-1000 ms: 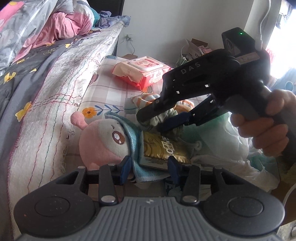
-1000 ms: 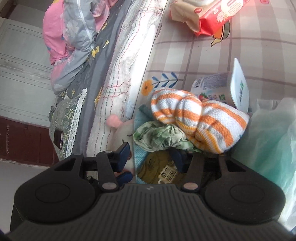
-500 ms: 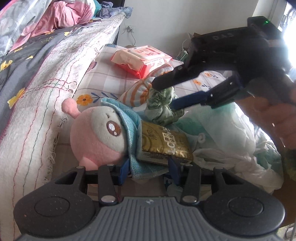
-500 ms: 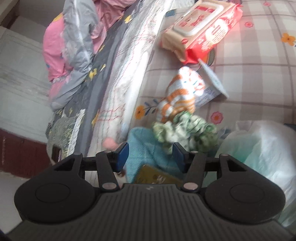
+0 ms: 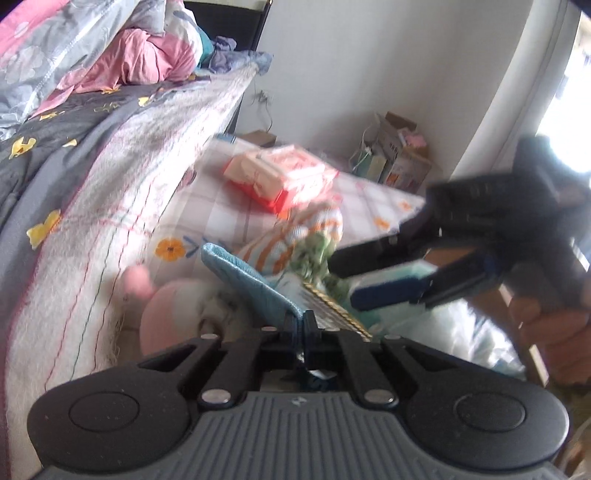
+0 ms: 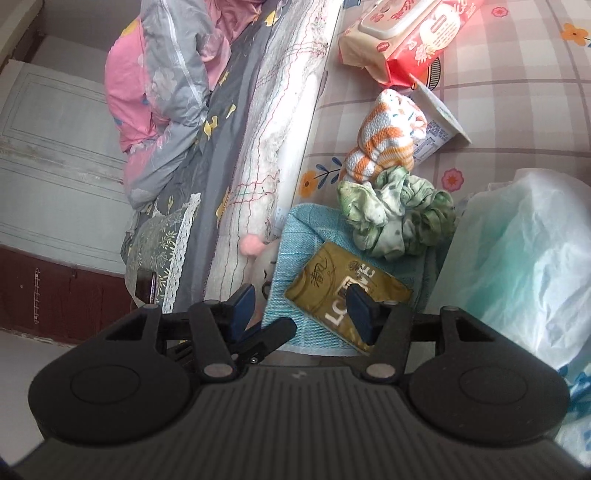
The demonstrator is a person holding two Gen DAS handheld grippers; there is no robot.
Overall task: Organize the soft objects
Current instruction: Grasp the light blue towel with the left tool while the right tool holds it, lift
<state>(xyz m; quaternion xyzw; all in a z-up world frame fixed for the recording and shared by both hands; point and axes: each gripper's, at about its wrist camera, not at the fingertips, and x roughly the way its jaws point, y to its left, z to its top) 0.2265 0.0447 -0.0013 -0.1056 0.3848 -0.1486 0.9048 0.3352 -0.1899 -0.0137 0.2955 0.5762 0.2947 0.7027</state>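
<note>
Left wrist view is blurred: the left gripper (image 5: 301,326) has just clamped shut on the blue cloth (image 5: 251,284), which half hides the pink plush (image 5: 173,314). The right gripper (image 5: 369,280) hangs empty, jaws half apart, above the gold packet (image 6: 347,295).

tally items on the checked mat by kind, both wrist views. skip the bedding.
Cloth pieces: 3 – blue towel, orange-striped cloth, green scrunched cloth
Plush toys: 1 – pink plush
Packs and cartons: 3 – wipes pack, gold packet, white carton
Plastic bags: 1 – pale bag
Total: 8
</note>
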